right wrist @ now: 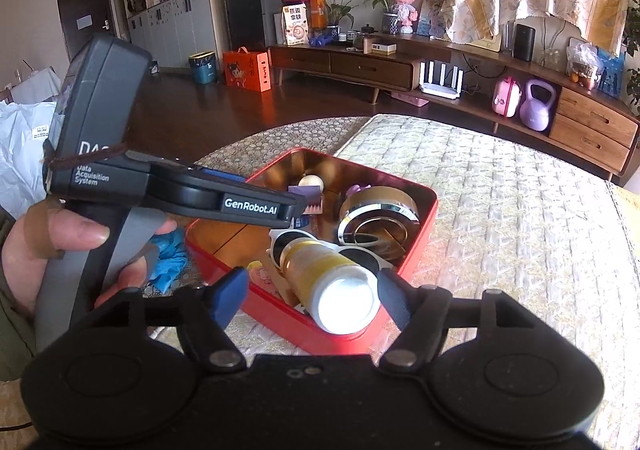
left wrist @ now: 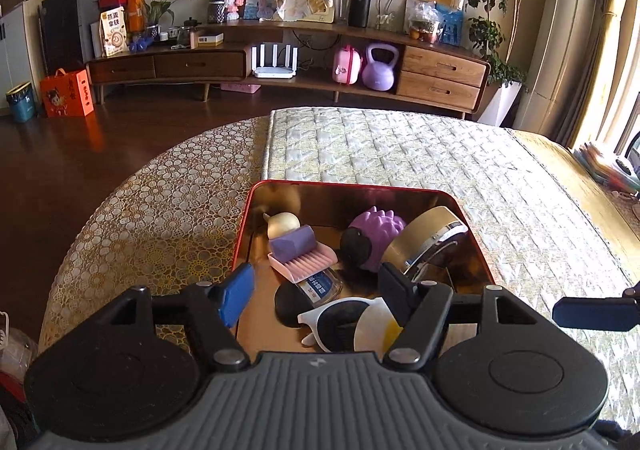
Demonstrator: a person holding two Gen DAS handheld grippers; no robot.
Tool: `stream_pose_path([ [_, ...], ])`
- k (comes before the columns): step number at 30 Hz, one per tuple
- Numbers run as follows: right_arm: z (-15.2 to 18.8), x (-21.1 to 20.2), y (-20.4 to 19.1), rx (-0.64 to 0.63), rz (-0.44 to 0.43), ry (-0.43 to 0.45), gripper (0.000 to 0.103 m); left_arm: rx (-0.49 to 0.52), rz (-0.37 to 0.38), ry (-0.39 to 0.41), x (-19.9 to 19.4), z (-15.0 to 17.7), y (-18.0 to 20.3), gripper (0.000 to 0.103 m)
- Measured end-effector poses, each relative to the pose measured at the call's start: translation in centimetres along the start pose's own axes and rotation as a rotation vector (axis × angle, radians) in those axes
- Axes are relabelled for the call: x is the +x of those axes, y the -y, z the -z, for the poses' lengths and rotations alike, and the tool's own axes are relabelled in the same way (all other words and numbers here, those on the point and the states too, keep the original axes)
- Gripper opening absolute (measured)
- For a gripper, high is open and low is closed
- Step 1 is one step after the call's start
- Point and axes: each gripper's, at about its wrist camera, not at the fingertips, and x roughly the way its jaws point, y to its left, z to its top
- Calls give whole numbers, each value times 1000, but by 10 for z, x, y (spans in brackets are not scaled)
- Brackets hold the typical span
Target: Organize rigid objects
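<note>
My right gripper stands wide, nothing clamped; white-capped bottle lies just ahead on the red tin rim (smooth, light, likely to roll: I'd grip mid-body). Left gripper also wide, over the sunglasses

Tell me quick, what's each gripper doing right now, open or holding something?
Left gripper: open, holding nothing, above the red tin.
Right gripper: open, the white-capped bottle lies between its fingers, not pinched.
</note>
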Motion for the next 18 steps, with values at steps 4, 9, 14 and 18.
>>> stream_pose_path([
  [4,2,-8,0,20,2,16,81,16,5,13,-17,4,4,69],
  [9,6,-18,6,64,7,36,88,19,14,31,-34,10,7,75],
  [14,12,-27,15,113,22,70,101,23,22,37,-50,19,11,76],
  [18,18,-33,22,150,39,94,103,16,30,41,-62,27,12,80],
])
